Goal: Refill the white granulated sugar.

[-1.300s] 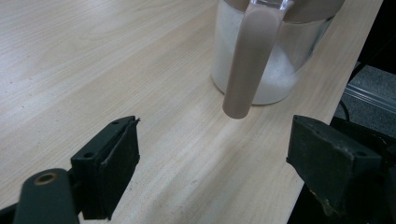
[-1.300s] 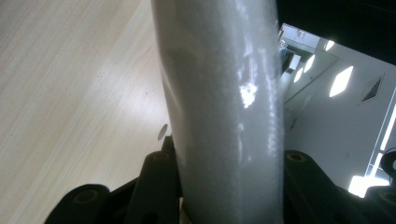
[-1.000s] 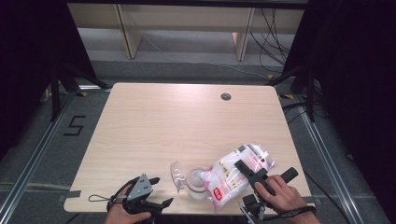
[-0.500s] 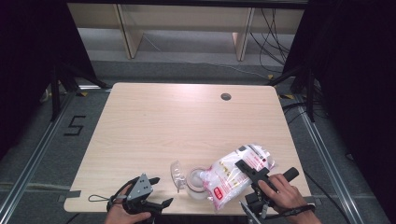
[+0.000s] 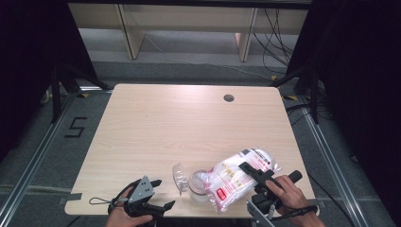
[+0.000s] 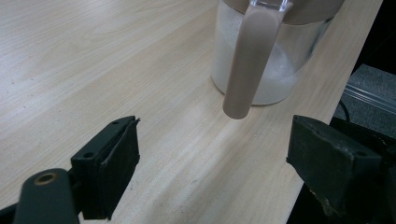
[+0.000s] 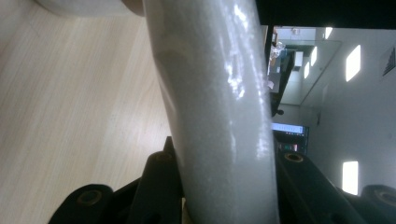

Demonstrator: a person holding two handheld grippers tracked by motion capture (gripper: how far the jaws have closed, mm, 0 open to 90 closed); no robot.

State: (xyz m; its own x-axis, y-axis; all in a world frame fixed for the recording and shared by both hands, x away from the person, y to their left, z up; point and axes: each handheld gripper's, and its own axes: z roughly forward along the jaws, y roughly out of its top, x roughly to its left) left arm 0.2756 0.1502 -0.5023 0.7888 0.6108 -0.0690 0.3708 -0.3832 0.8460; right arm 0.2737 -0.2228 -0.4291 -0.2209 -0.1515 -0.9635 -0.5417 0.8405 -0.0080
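Right gripper (image 5: pixel 260 177) clamps the bag (image 5: pixel 236 177) of white grains, tilted onto the jar (image 5: pixel 198 182) near the table's (image 5: pixel 189 123) front edge — probably pouring; left gripper (image 5: pixel 158 198) (jaws wide, empty) waits beside it.

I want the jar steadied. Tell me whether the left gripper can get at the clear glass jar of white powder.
Probably yes. The left gripper has its jaws open, and bare table lies between it and the clear glass jar of white powder.

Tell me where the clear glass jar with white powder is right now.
In the high view, the clear glass jar stands at the table's near edge, under the plastic bag tipped by the right gripper.
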